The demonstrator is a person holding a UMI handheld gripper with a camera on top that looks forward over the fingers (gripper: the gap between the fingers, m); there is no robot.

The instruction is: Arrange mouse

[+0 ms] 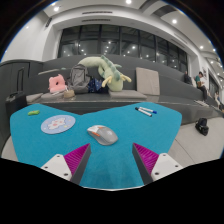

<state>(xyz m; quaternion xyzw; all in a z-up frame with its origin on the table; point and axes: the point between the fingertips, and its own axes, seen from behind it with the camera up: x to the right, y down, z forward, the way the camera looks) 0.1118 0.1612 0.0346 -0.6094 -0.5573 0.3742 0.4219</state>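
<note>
A grey computer mouse (102, 133) lies on a teal mat (130, 128) on the table, a little ahead of my fingers and slightly nearer the left one. My gripper (112, 160) is open and empty, with its pink pads (78, 159) spread wide over the near part of the mat. Nothing stands between the fingers.
A round pale coaster-like disc (57, 124) lies on the mat at the left. A small pen-like item (146, 111) lies at the far right of the mat. Beyond the table, a sofa holds plush toys (104, 71) and a pink item (57, 86). A dark object (203, 126) sits at the right.
</note>
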